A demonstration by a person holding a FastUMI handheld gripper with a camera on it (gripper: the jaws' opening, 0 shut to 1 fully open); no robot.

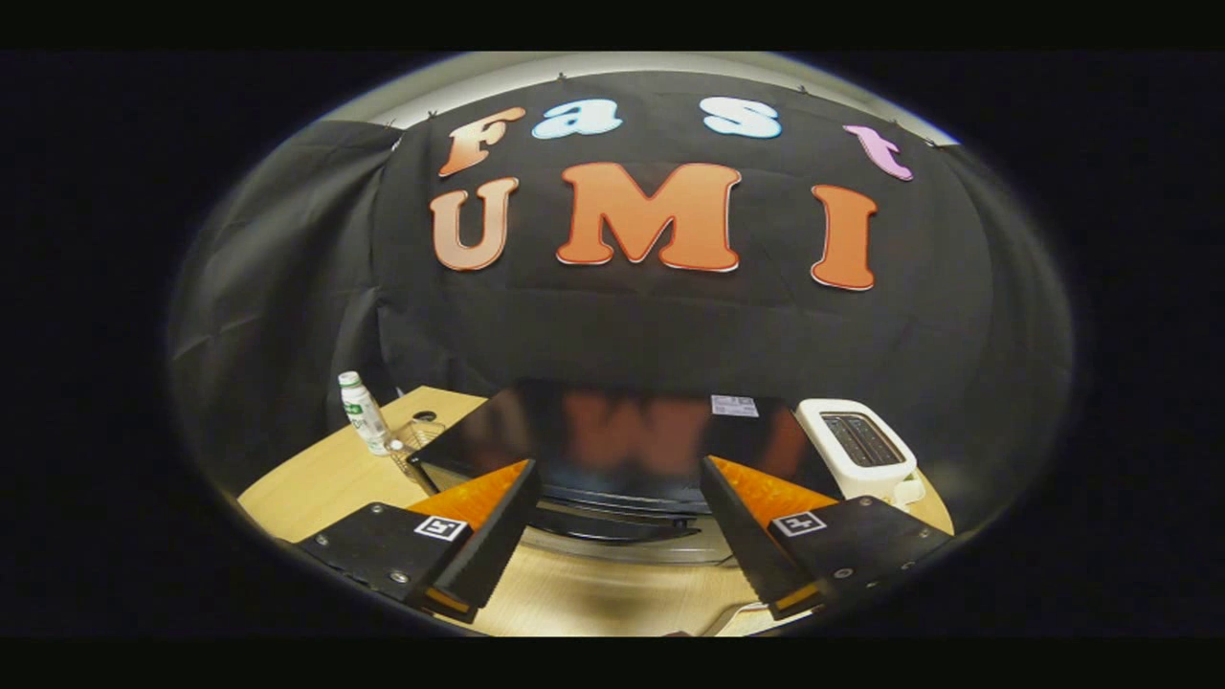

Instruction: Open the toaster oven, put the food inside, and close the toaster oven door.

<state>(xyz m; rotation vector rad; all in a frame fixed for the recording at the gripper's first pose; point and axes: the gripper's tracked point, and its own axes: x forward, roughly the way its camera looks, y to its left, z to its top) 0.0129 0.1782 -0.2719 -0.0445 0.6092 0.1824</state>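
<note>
Glossy black toaster oven [612,445], door closed.

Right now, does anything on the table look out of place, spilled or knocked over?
Nothing stands out. The bottle stands upright left of the black toaster oven, the white toaster sits squarely to its right, and the gripper is open with nothing between its fingers.

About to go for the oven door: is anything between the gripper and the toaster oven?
Nothing visible. The open gripper points at the toaster oven just ahead; the bottle and the white toaster stand off to either side.
</note>
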